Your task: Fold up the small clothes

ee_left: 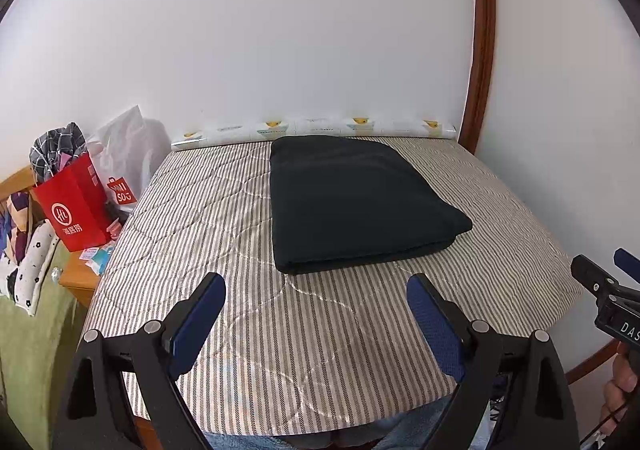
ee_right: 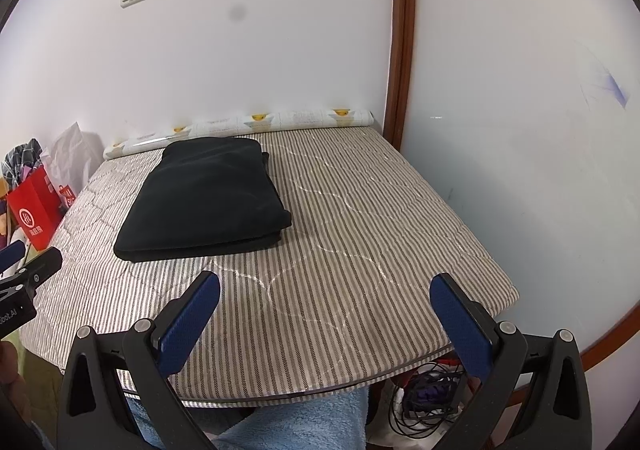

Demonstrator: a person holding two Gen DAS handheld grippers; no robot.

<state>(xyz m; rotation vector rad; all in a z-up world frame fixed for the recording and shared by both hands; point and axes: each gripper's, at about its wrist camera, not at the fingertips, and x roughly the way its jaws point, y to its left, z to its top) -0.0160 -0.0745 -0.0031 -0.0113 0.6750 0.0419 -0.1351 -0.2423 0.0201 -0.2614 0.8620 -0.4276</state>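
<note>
Nearest to me: my left tool (ee_left: 316, 302) hangs over the front edge of the desk (ee_left: 280, 362), blue pads (ee_left: 198, 324) spread wide apart, nothing between them. My right tool (ee_right: 325, 304) sits alongside, just as wide, also empty. Each shows at the border of the other's view, so the two are side by side and level with one another. Below the desk edge, blue fleece over my lap and a tangle of cables on the floor (ee_right: 420, 398).

Middle ground: striped quilted cover, bare between the tools and the garment.

Further on: the dark folded cloth (ee_left: 356, 206) lies flat on the cover, well apart from both tools, nearer the far wall than me. It already reads as a neat stacked rectangle, layered edge facing me (so my guess is the folding is done, or one more halving remains). Its long axis runs away from me, toward the wall.

Key relation: from the left tool the cloth is straight ahead, slightly right; from the right tool it lies ahead and clearly off to the left (ee_right: 204, 198). Left is nearer its middle; the right tool is nearer its right-hand corner (ee_right: 280, 226). Any further fold means reaching forward with both.

Far: patterned roll (ee_left: 316, 130) against the wall; red paper bag (ee_left: 72, 210) off the desk's left side.
</note>
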